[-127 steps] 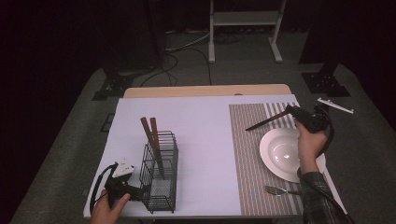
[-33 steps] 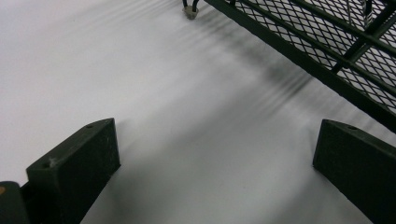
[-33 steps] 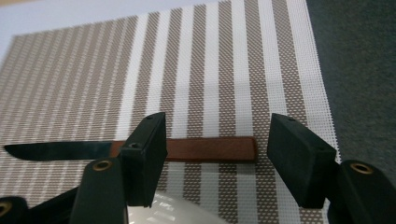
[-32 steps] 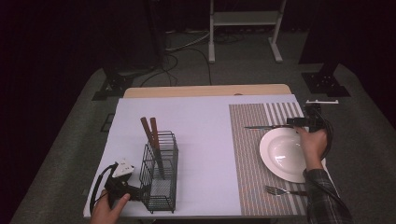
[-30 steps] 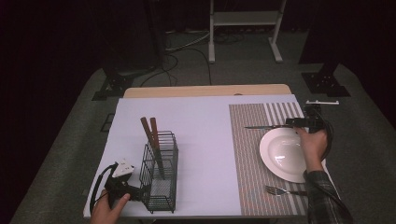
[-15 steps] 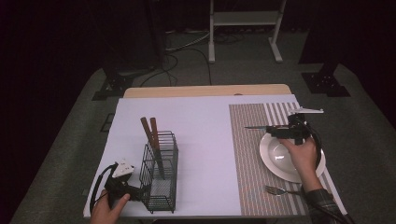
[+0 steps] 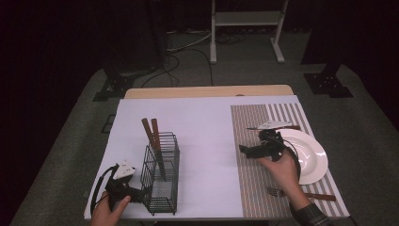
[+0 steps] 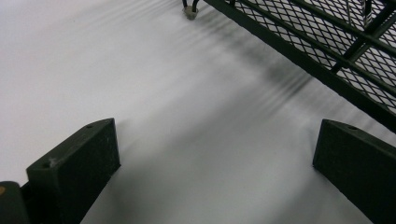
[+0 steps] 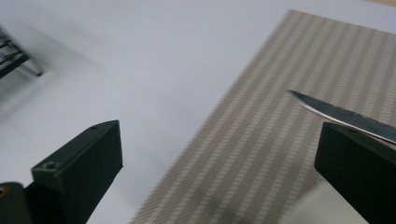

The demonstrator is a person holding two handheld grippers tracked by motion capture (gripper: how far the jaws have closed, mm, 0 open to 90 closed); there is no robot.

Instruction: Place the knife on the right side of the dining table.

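Fingers of the right gripper [image 7: 243, 150] stand wide apart with nothing between them; they have just been opening, and in the right gripper view they frame bare striped mat and white worktop. That gripper hangs over the left part of the grey-and-beige striped placemat [image 7: 256, 117], pointing toward the worktop's left edge. A steel table knife with a dark handle [image 7: 275, 127] lies flat on the placemat near its far edge, just beyond the round white plate [image 7: 315, 157]; its blade tip shows in the right gripper view [image 9: 327, 109] beside the right-hand finger. A fork with a brown wooden handle [image 7: 301, 193] lies on the placemat near the worktop's near edge. The left gripper [image 7: 141, 194] rests on the white worktop [image 7: 202, 122] at its near left corner, fingers spread wide and empty, just beside the black wire-mesh cutlery basket [image 7: 162, 169], which holds two brown wooden-handled utensils [image 7: 153, 134] standing tilted.
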